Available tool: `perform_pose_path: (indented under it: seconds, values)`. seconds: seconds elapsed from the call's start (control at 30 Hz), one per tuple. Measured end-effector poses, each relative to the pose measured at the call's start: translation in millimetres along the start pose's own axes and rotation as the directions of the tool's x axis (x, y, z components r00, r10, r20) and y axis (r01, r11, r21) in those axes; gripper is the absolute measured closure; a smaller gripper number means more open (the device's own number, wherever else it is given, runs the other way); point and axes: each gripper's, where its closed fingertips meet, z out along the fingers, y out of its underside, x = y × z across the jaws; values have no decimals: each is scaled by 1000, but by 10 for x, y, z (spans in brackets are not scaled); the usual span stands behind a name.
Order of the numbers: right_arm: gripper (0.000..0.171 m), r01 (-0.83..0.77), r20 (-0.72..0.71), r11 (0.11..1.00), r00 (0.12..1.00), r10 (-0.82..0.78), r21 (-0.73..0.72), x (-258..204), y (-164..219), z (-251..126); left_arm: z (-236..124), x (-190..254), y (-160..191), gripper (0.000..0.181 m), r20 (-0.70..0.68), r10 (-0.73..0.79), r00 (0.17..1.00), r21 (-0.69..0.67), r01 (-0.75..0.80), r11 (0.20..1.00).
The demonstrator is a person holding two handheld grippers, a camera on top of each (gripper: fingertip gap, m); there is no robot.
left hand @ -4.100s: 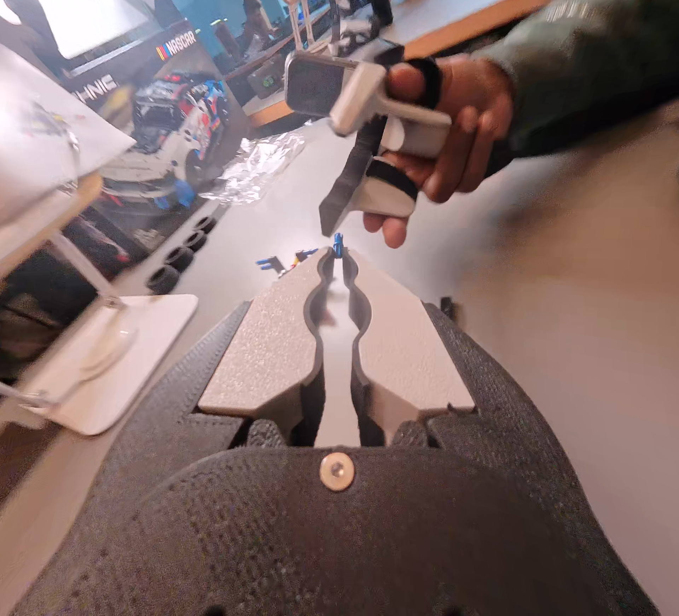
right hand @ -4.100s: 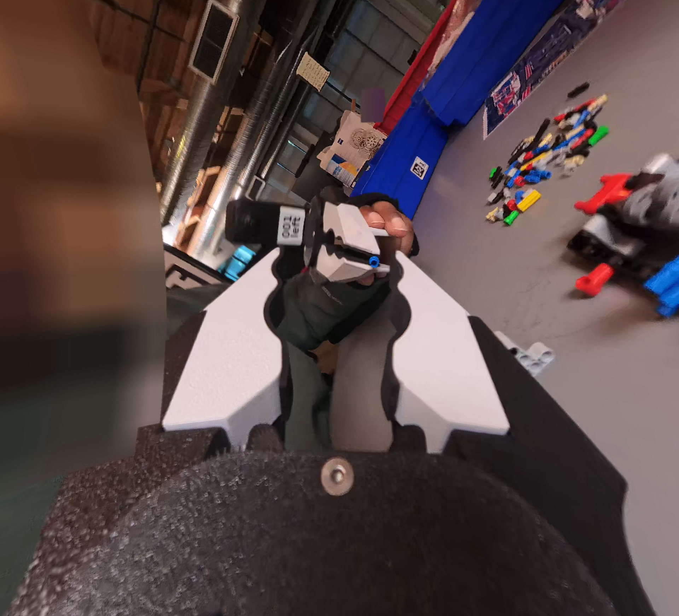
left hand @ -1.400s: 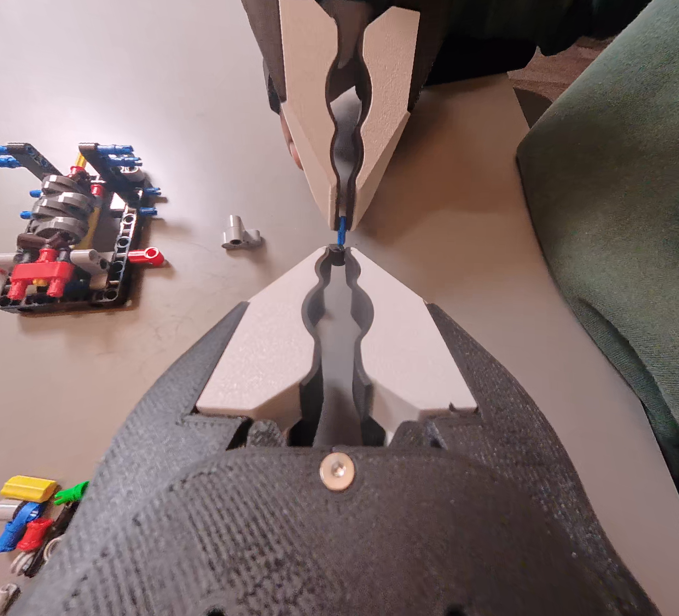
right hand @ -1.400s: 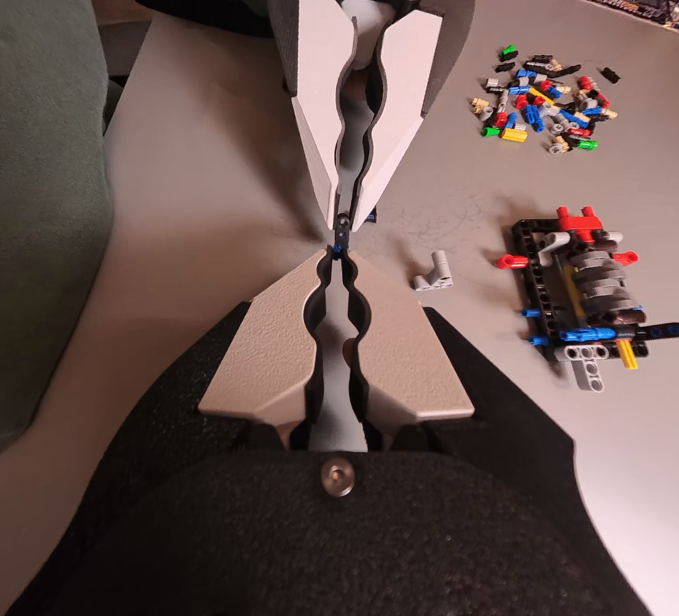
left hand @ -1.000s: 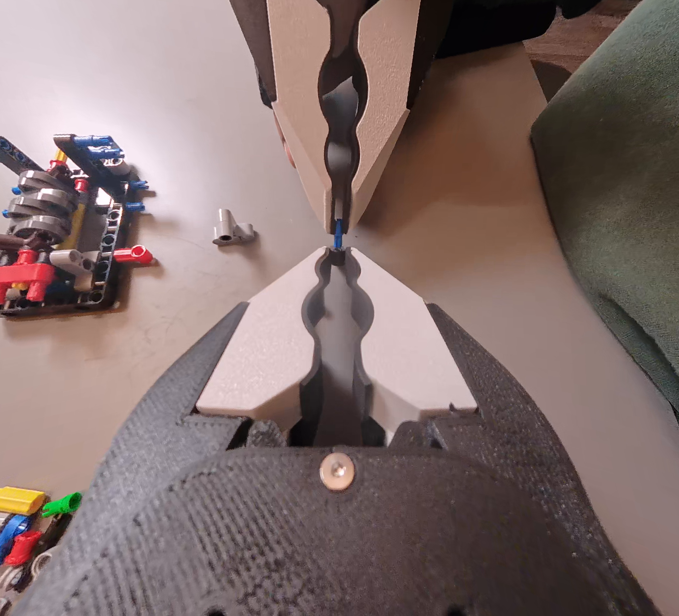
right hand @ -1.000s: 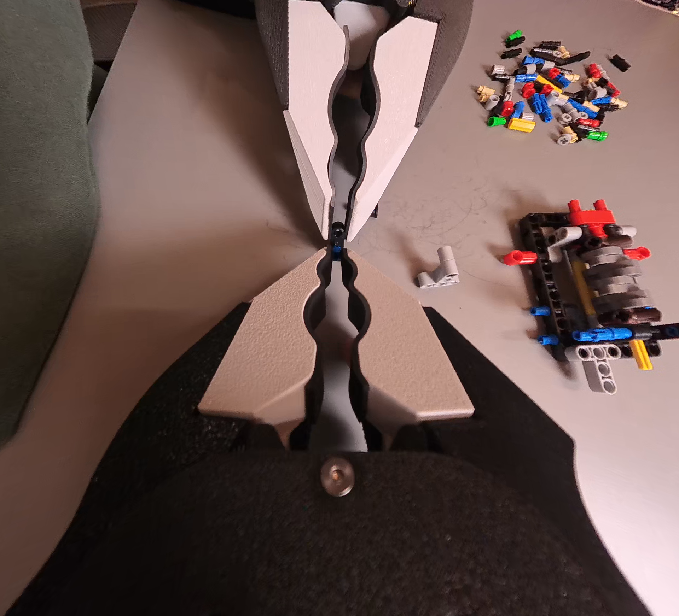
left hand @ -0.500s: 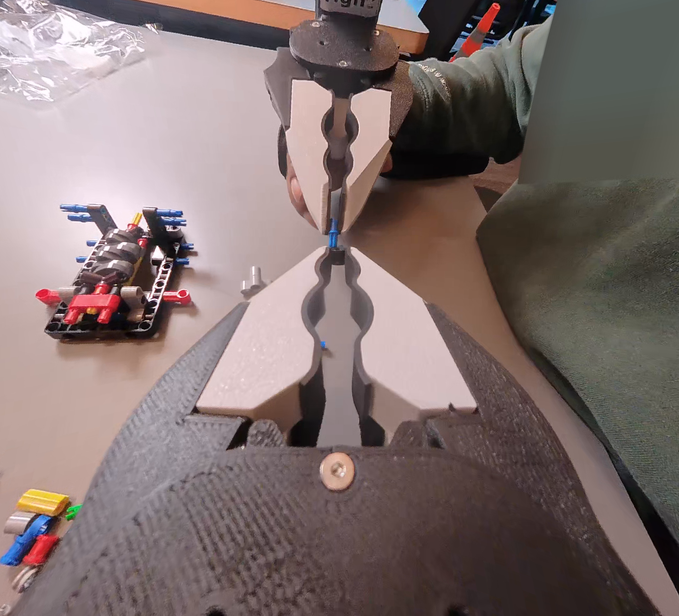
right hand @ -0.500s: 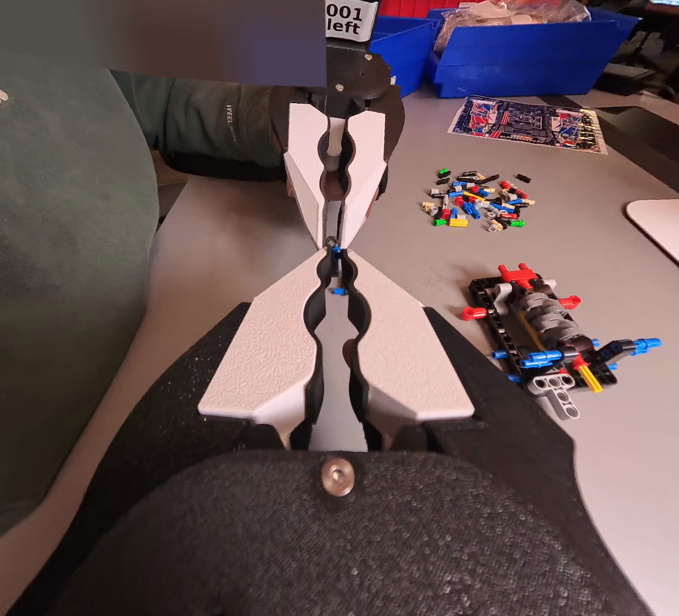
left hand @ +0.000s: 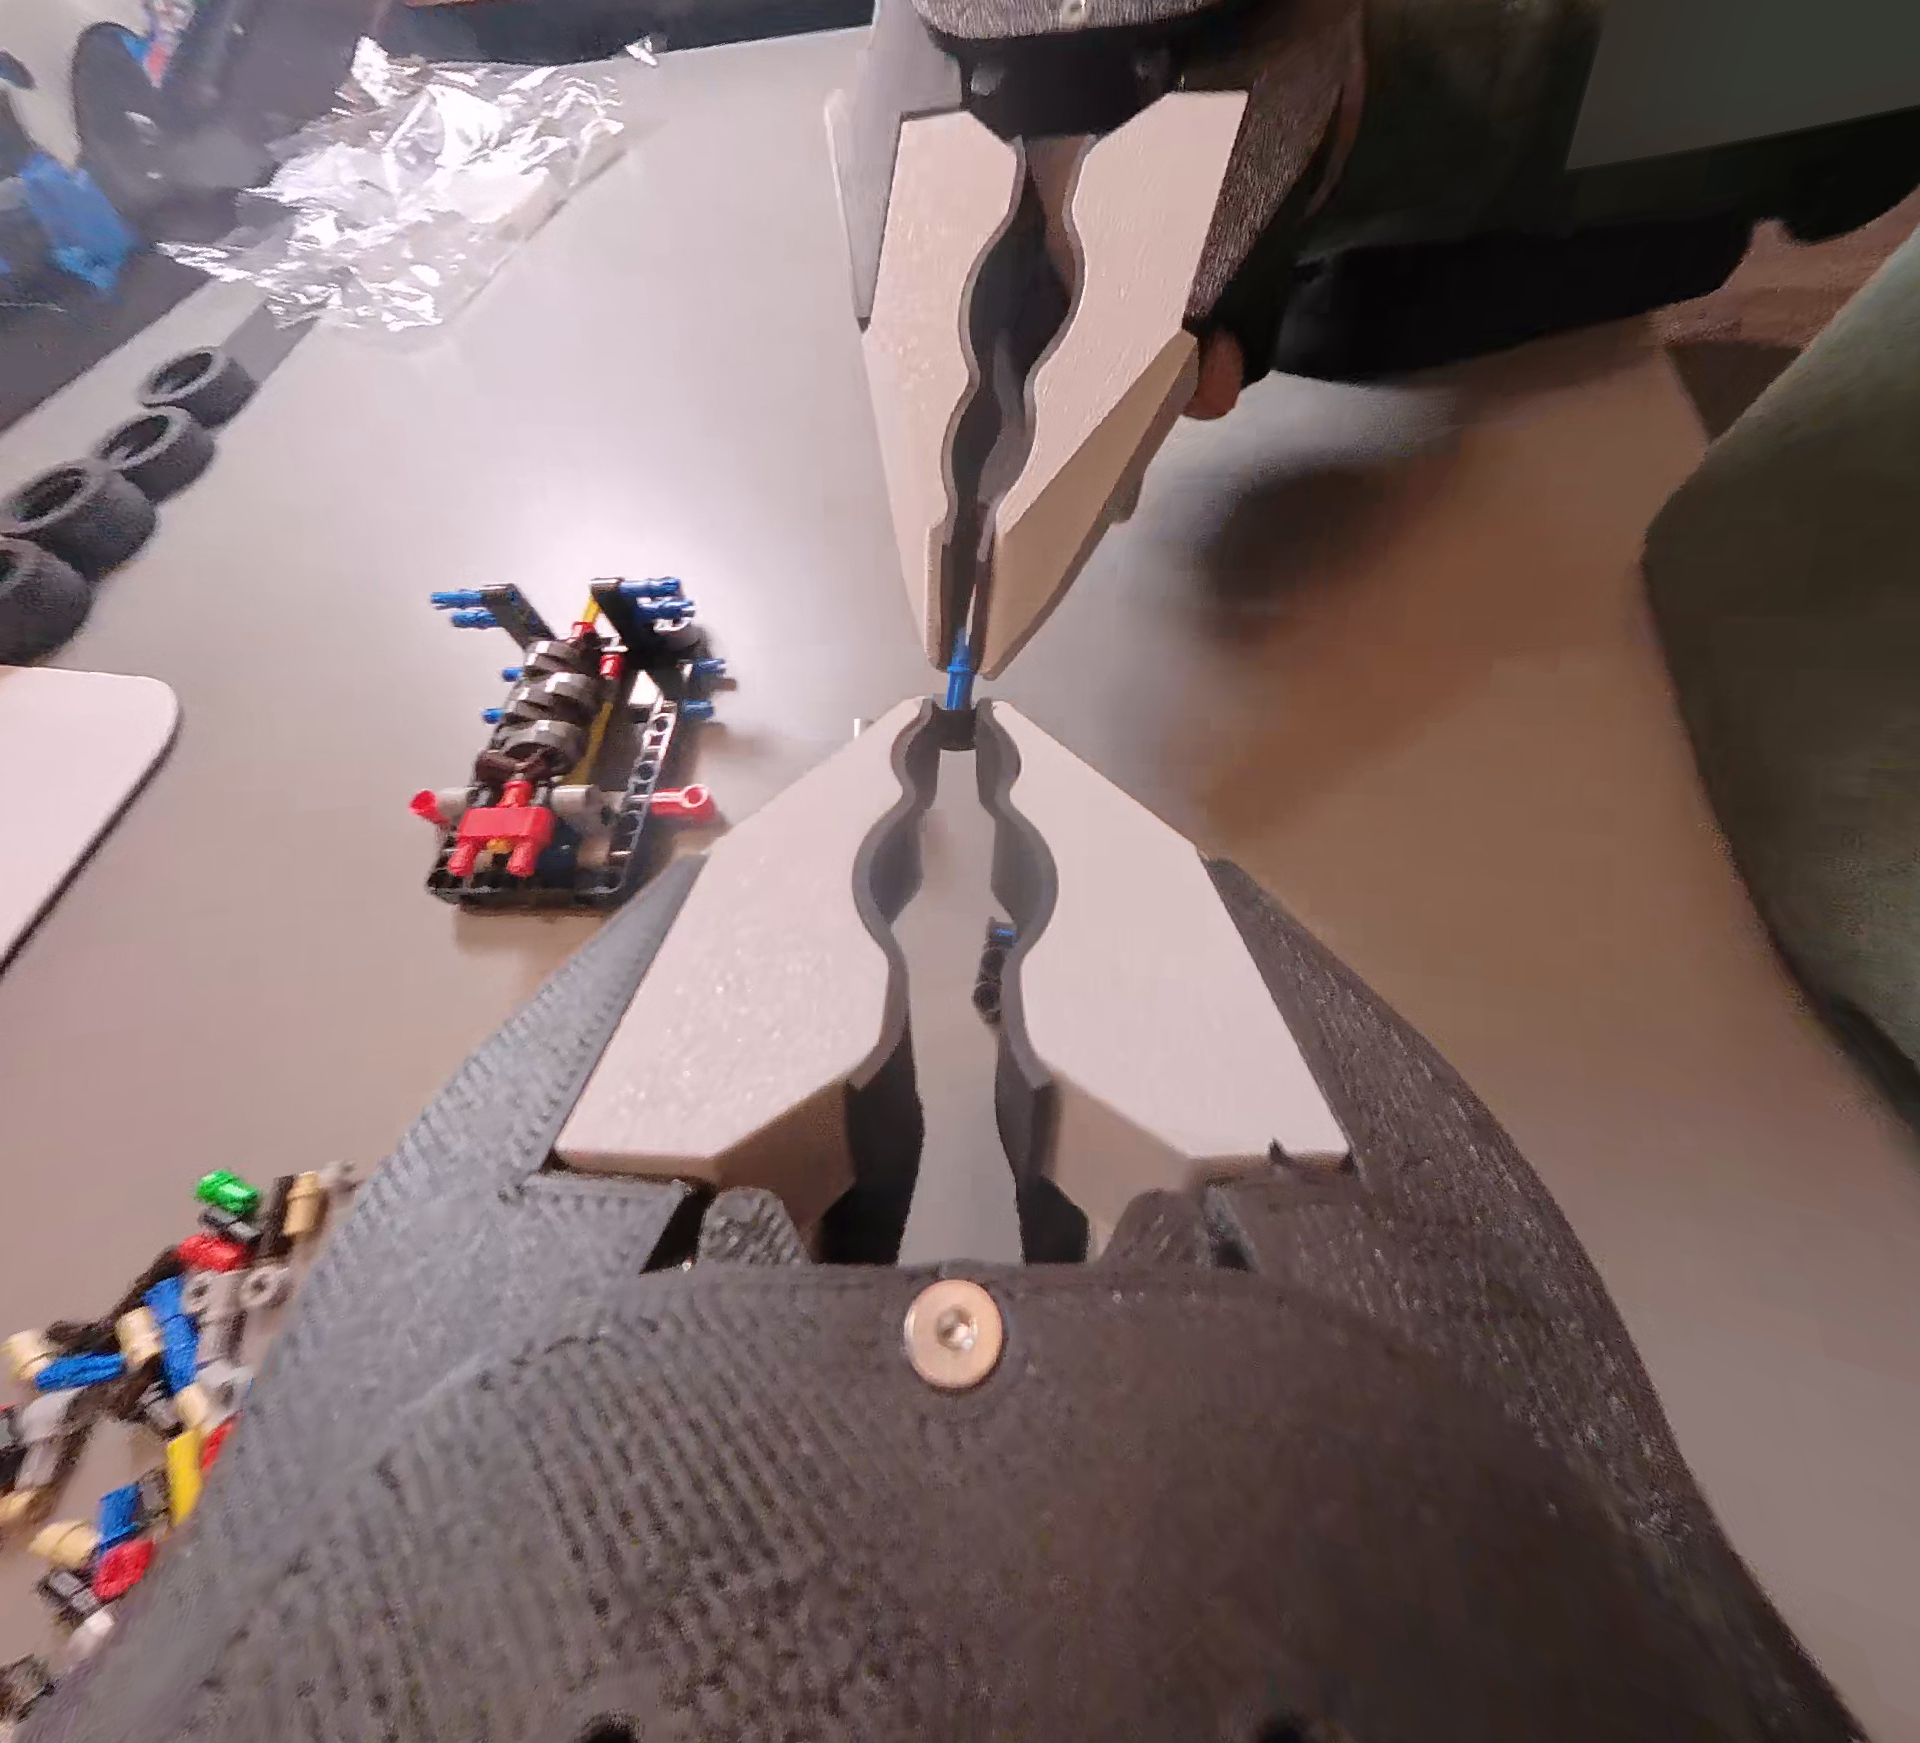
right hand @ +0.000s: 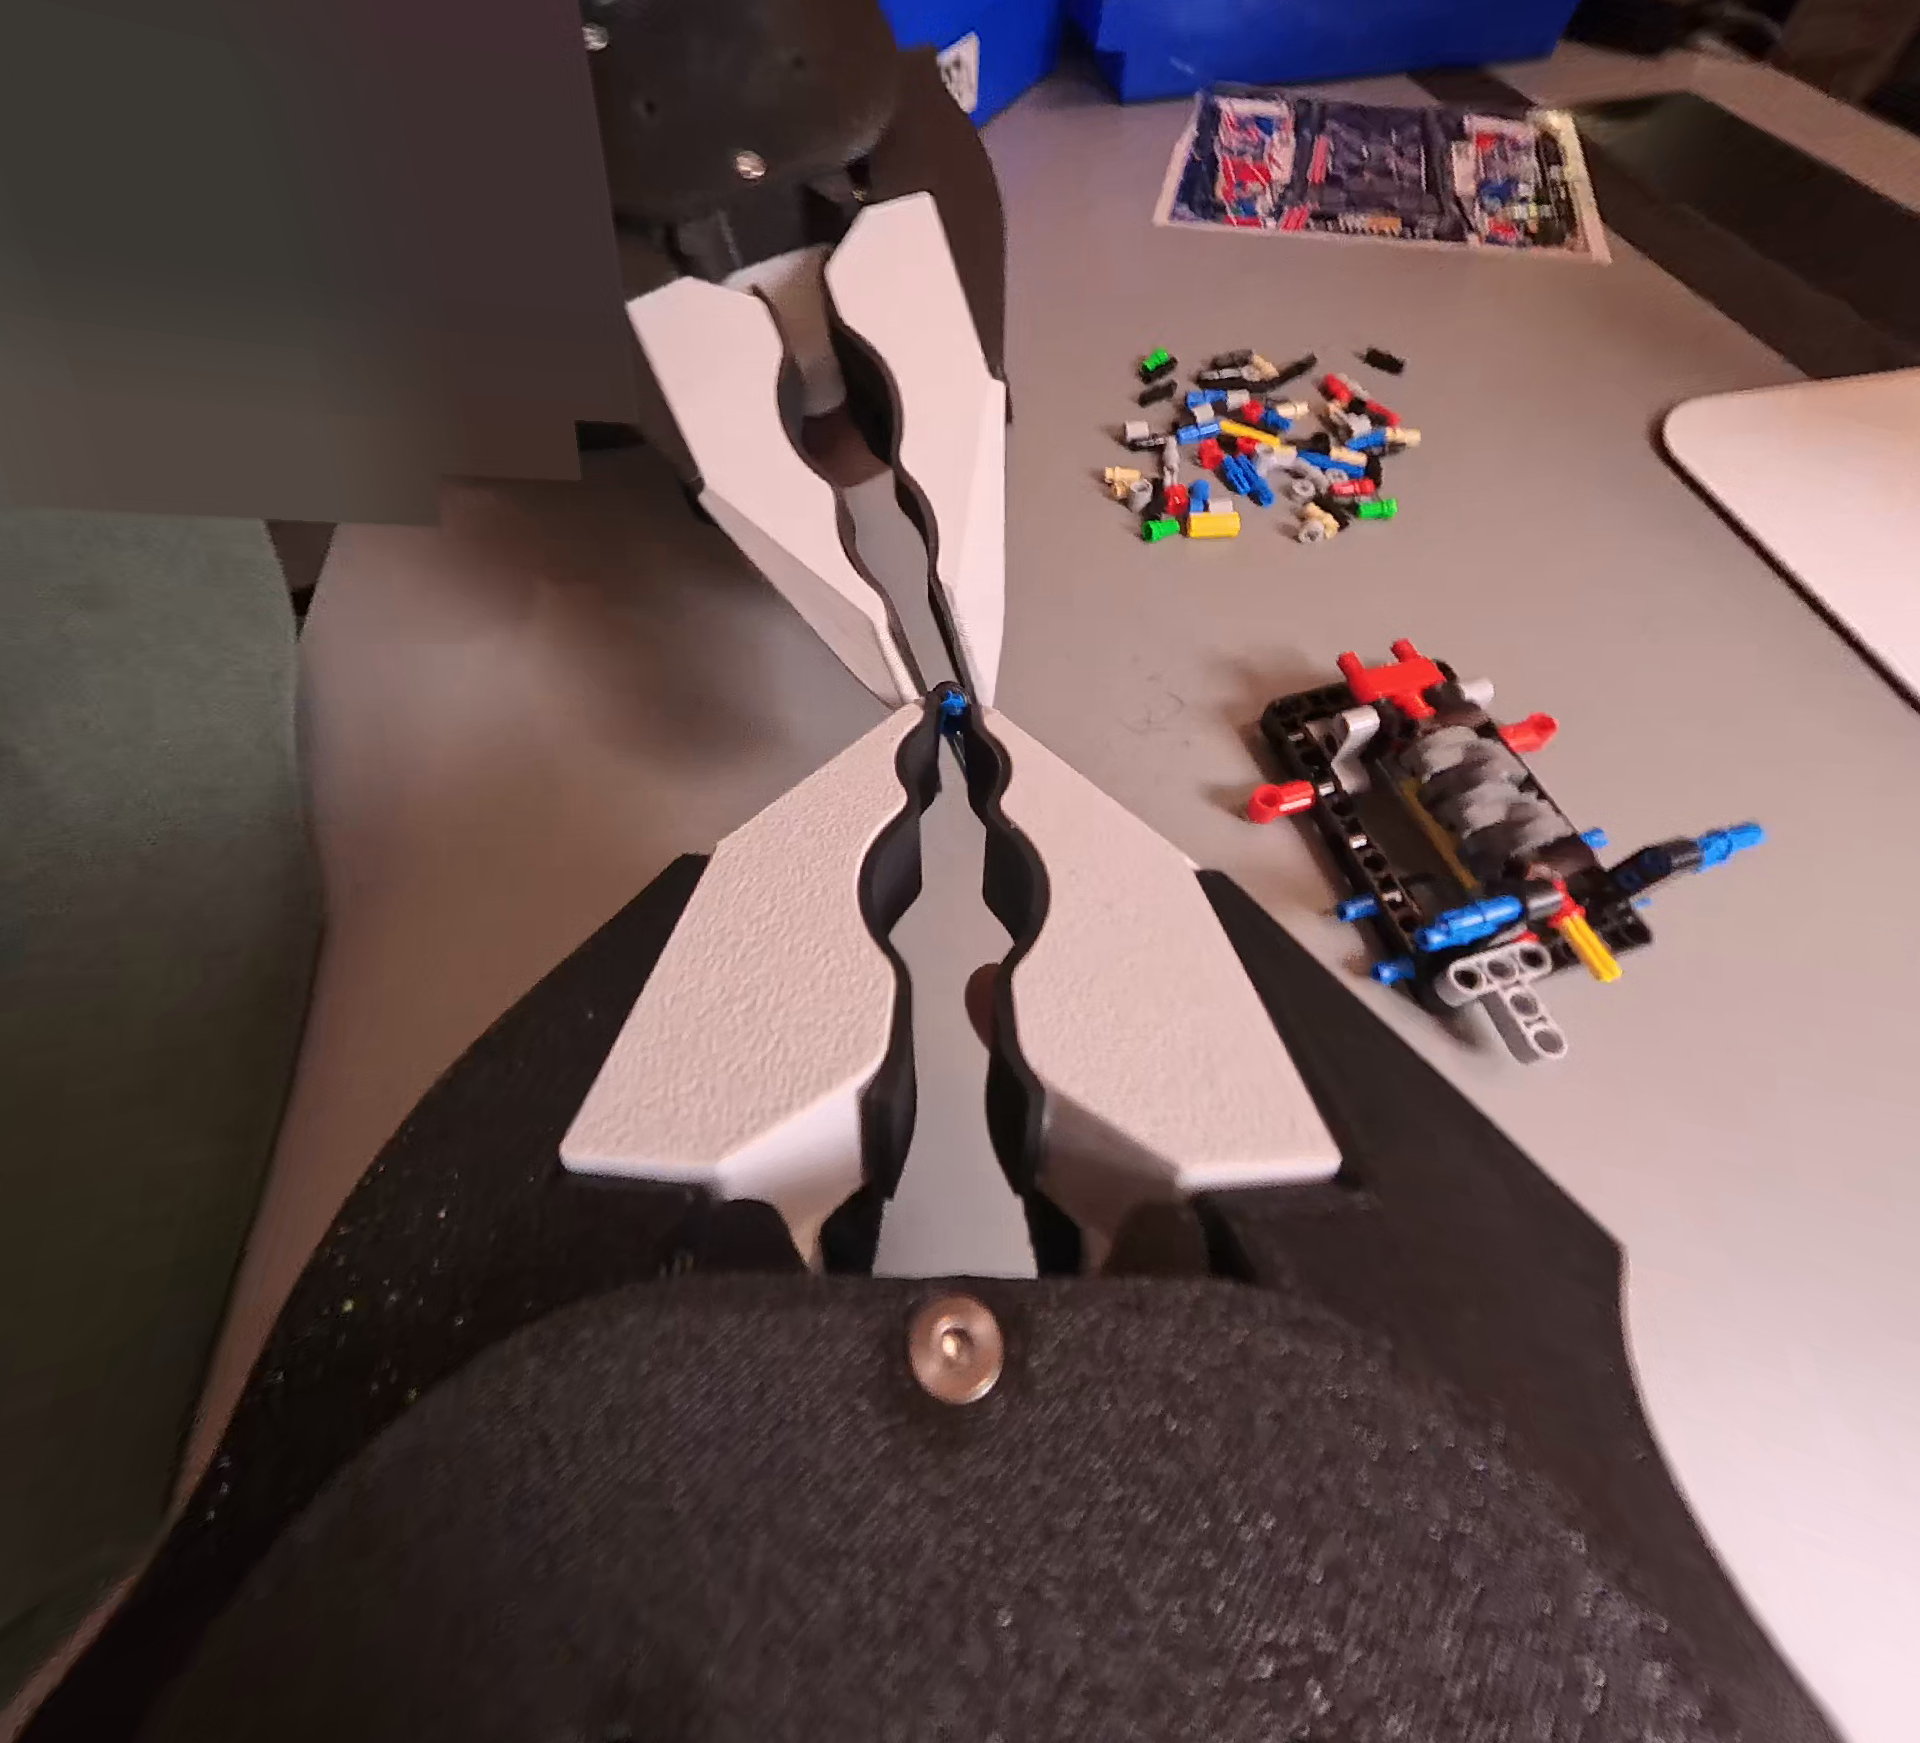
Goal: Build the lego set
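My left gripper (left hand: 954,725) clamped a black piece (left hand: 953,725); right gripper (left hand: 966,654) clamped the blue pin (left hand: 957,660), tips meeting. Chassis (left hand: 566,763) sat far left.

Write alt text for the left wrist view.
The left gripper and right gripper meet tip to tip above a grey table, pinching a small blue pin between them. To the left sit a partly built Lego chassis, loose pieces, black tyres and crumpled plastic.
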Motion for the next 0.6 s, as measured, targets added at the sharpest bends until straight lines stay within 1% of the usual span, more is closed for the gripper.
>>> perform_pose_path:
  seconds: [0.1,0.2,0.33,0.43,0.53,0.6]
  values:
    - [168,-49,-52,997,998,46,-62,35,48,38,30,-27,47,176,58,67,996,-47,-65,997]
    - [168,-54,-81,994,996,47,-90,47,79,58,51,-35,68,177,83,108,991,-78,-102,992]
    - [168,-90,-74,991,994,82,-100,34,105,71,62,-14,80,177,93,160,983,-97,-151,984]
    - [169,-145,-44,983,989,140,-116,7,165,91,84,18,123,177,93,196,976,-122,-184,975]
    - [169,-174,-43,980,984,171,-99,26,191,118,97,-9,166,177,77,155,985,-132,-144,981]
    - [168,-131,-54,988,990,127,-78,64,177,124,95,-43,156,176,42,44,998,-102,-40,994]
